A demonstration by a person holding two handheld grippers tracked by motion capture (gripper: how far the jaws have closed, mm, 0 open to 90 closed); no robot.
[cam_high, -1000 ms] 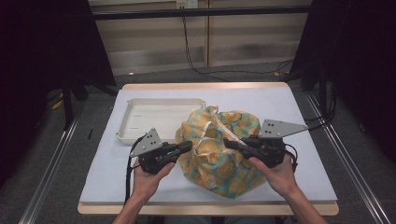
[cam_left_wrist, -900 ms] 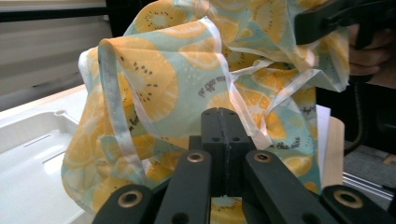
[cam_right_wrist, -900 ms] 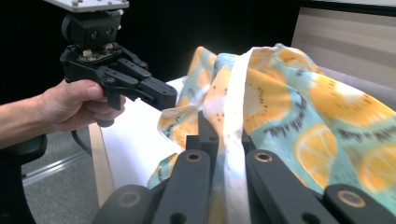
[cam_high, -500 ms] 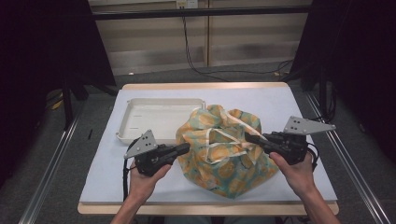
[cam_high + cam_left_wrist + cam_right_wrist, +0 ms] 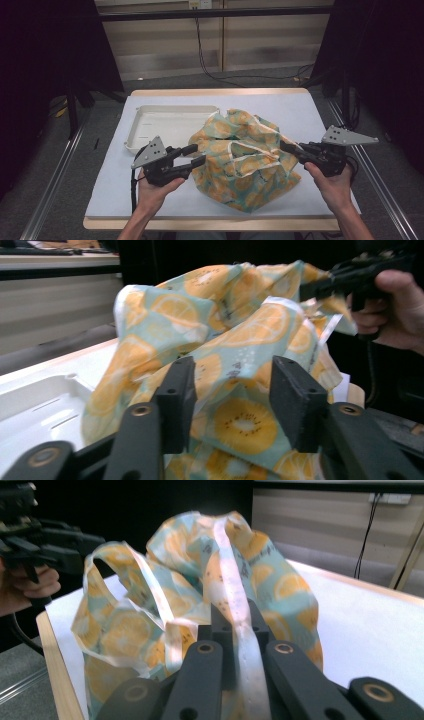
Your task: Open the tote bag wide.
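High view first: a fabric bag (image 5: 242, 160) printed with orange and lemon slices on pale green sits crumpled on the white-covered table (image 5: 300, 110), right of the middle and reaching toward the near edge, with its far-left part just beside the near-right corner of a shallow white tray (image 5: 165, 122) that lies in the far-left part of the table. The left gripper (image 5: 196, 155), held in the person's left hand (image 5: 152, 192) near the near-left part of the table, points across at the bag's left side; its jaws have just been opening and now stand about halfway apart, one above the other in this view, with their tips at the cloth's edge. Left gripper view shows the two black pads (image 5: 295, 400) spread with the printed cloth (image 5: 240, 405) lying between and behind them, not pinched by either pad. The right gripper (image 5: 286, 146), in the right hand (image 5: 332, 187) toward the right edge of the table, has its jaws closed tight on one of the bag's white-edged straps (image 5: 270, 140), and the cloth is drawn out toward it in a taut ridge. Right gripper view shows that pale strap (image 5: 240, 625) running up from between the closed jaws to the top of the bag (image 5: 235, 565), while a second strap (image 5: 135, 575) loops loosely on the side toward the other gripper (image 5: 50, 540), which is seen farther off at that side of the bag.
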